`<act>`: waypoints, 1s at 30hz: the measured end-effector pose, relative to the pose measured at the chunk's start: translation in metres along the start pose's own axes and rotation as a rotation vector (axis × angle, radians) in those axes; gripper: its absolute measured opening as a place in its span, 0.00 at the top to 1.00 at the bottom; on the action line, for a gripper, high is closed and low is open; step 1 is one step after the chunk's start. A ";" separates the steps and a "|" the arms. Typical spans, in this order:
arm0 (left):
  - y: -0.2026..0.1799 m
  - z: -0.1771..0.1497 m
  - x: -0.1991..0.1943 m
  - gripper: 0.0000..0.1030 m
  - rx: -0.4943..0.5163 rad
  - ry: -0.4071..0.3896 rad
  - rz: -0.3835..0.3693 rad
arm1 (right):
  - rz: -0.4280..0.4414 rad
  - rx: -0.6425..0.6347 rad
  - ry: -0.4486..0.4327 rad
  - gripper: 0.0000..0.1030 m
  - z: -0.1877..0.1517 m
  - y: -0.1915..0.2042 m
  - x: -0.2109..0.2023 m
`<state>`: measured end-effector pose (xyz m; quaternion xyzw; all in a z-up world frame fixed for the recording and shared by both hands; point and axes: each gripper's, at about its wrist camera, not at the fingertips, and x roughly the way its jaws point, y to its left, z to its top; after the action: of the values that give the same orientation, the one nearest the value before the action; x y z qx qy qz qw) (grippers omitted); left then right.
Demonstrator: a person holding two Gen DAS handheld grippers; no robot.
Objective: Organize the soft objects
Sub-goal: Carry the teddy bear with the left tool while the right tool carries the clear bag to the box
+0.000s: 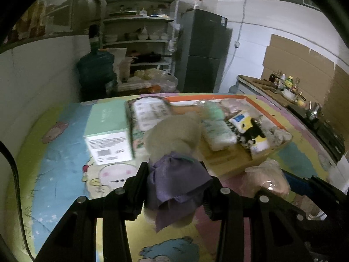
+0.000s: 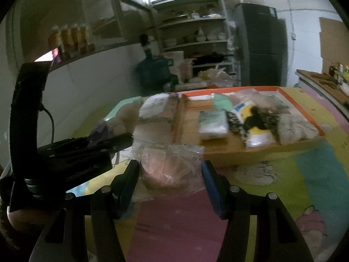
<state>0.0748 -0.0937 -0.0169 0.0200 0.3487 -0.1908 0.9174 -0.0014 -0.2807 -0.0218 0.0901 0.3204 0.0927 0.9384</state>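
Far left on the cartoon-printed table mat, a mint-green box with a white barcoded end lies on its side; a flat printed packet leans against its right edge. Next right, the left gripper clamps a beige plush toy at its purple ribbon bow, both black fingers pressed into the cloth, the toy's body jutting forward past the tips. In the right wrist view the same toy shows at left, sticking out of that gripper, clear of the mat. Just right of it, the right gripper holds a pinkish soft item in a clear plastic bag; the bag fills the gap between the black finger and the blue-padded finger, jaws fairly wide around it, though the blur hides how firmly the pads bite. Beyond both grippers sits a shallow cardboard tray with an orange rim, holding a green-and-white pack, a blue-and-yellow pouch with something black across it, and pale soft bundles at the right end. A patterned cloth lies on the mat just in front of the tray. Behind stand shelves, a water jug and a dark fridge.
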 end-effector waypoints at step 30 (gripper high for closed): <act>-0.106 0.047 0.059 0.58 0.049 -0.006 -0.125 | -0.135 0.133 -0.110 0.41 0.036 -0.124 -0.024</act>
<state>0.1061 -0.2200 -0.0087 0.0202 0.3418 -0.2561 0.9040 0.0169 -0.4098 -0.0081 0.1356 0.2792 0.0028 0.9506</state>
